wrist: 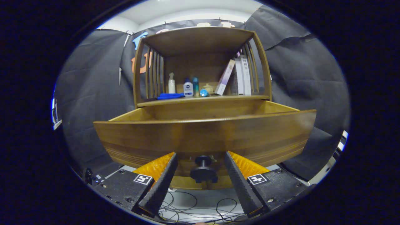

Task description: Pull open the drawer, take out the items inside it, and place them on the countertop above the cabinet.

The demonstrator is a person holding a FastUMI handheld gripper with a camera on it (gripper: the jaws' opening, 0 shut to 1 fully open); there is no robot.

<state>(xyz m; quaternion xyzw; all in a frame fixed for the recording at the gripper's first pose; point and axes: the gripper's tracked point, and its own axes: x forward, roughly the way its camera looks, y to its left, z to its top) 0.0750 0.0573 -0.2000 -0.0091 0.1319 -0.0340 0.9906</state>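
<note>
My gripper (201,165) sits low with its jaws spread wide; the drawer's dark round knob (203,172) stands between the fingers (161,184), touching neither. Just beyond, the wooden drawer (204,134) is pulled out toward me, its long front running side to side across my view; I cannot see what lies inside from this low angle. Past it is the countertop (203,99) of the cabinet, carrying one spray bottle (171,83), two more bottles (188,87), a flat blue item (170,96), a small pot (207,89) and several leaning books (239,76). Cables (200,209) lie on the floor below.
</note>
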